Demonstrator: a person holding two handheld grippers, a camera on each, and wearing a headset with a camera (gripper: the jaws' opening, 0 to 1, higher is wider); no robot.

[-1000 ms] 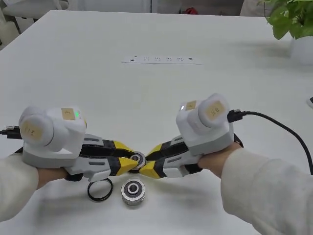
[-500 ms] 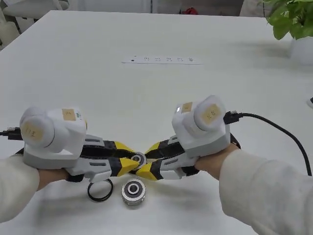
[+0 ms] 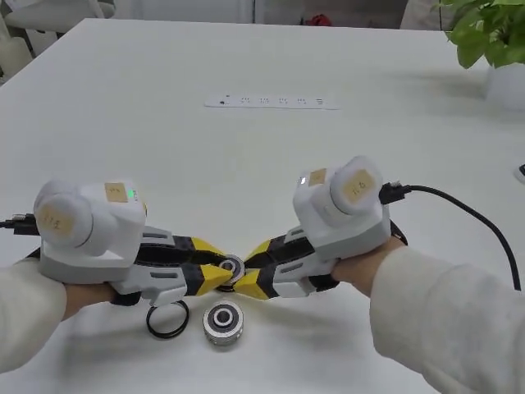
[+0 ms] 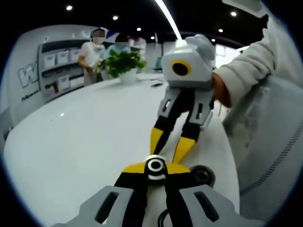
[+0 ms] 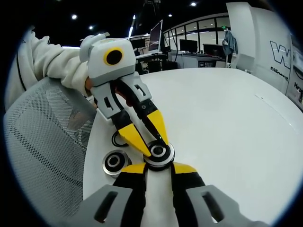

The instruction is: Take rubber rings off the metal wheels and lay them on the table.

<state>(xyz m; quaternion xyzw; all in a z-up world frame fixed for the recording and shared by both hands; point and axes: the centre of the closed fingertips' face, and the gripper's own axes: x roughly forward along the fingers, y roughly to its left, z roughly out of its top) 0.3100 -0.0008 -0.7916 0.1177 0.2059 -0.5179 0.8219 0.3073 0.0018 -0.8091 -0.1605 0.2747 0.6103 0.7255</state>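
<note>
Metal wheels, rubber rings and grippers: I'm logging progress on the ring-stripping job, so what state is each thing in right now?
Small silver metal wheel: clamped between both grippers, dark band around its rim.
Left gripper: shut on that wheel.
Right gripper: shut on that wheel from the opposite side.
Second silver metal wheel: lying flat on the white table, free of both grippers.
Black rubber ring: off any wheel, lying flat on the table.

A large pale letter W (image 4: 29,74) stands on the back wall, far beyond the jaws and to their left; what follows it is cut off. In the right gripper view a dark W (image 5: 280,48) marks a white wall far right of the jaws, with blurred, unreadable lettering beneath. Tan stickers (image 3: 115,191) atop the left gripper (image 3: 218,276) and right gripper (image 3: 244,279) carry marks too small to read.
</note>
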